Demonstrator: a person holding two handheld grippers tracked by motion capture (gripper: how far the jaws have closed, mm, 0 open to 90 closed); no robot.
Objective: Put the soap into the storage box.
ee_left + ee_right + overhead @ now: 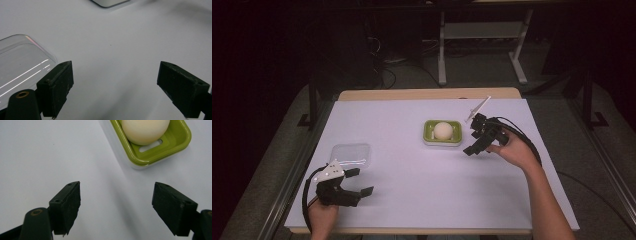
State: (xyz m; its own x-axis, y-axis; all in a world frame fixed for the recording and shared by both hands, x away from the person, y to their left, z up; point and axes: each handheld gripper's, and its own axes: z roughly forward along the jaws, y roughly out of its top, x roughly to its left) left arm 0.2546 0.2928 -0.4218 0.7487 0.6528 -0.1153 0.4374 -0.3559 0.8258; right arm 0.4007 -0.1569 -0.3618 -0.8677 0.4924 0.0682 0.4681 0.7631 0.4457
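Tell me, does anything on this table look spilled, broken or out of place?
Nothing stands out. The pale round soap sits inside the green dish, and the clear lid lies flat, apart from the dish, on the white table. No spills or damage show.

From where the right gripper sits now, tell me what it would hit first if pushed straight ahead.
Most likely the green soap dish holding the pale round soap. The right gripper is open and empty with bare white table directly ahead; the dish sits slightly right of centre, so depth is uncertain.
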